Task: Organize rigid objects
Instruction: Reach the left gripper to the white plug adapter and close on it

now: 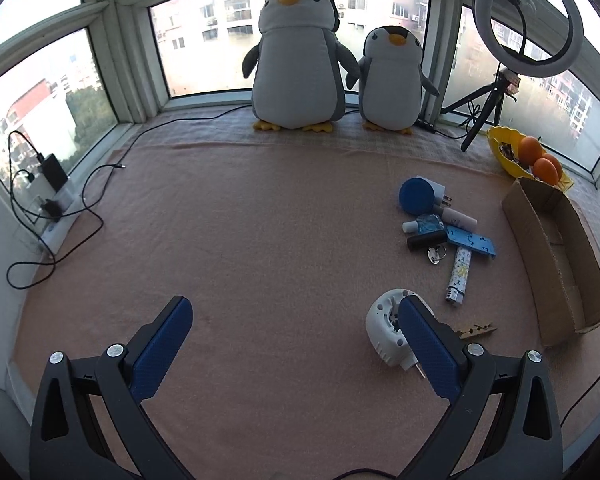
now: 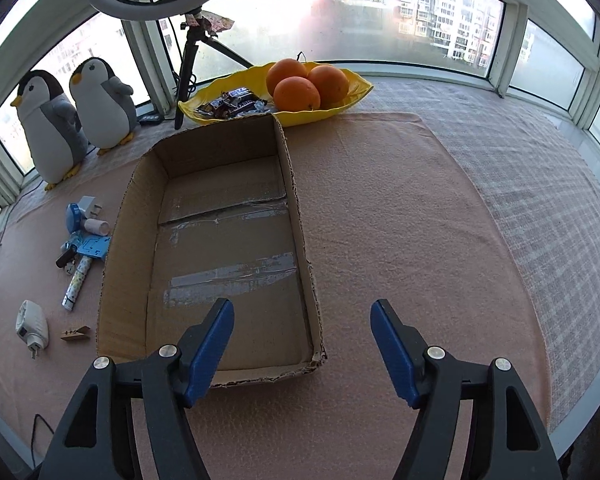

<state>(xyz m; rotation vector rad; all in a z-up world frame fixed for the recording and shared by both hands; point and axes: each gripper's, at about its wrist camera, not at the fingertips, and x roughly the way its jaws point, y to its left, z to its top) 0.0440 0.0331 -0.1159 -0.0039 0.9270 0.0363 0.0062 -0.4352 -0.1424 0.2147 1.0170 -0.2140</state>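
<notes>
Pink blanket [image 1: 260, 240] spread over the window ledge. Cardboard box [image 2: 220, 240], the landmark: open-topped, nothing inside but tape strips on its floor, torn along the near rim. Right gripper [image 2: 302, 344] tilted steeply down, held above the box's near-right corner; jaws spread wide, nothing between; left finger [image 2: 210, 340] over the box interior, right finger over blanket just outside the wall. Left gripper [image 1: 296, 344] well to the left of the box, also pitched down over bare blanket; jaws spread, nothing between. White plug adapter [image 1: 384, 328] left of the box's near end, partly hidden behind the left gripper's right finger [image 1: 428, 348], prongs showing below it; contact cannot be judged. Wooden clothespin [image 1: 478, 330] between adapter and box, half covered in the left wrist view. Cluster of small items left of the box's middle: patterned lighter [image 1: 458, 276], blue card [image 1: 472, 242], black cylinder [image 1: 426, 240], blue round lid [image 1: 417, 196], white charger plug [image 1: 440, 194]; pieces overlap, several hard to identify. Yellow dish [image 2: 352, 92] with oranges [image 2: 296, 94] touching the box's far end.
</notes>
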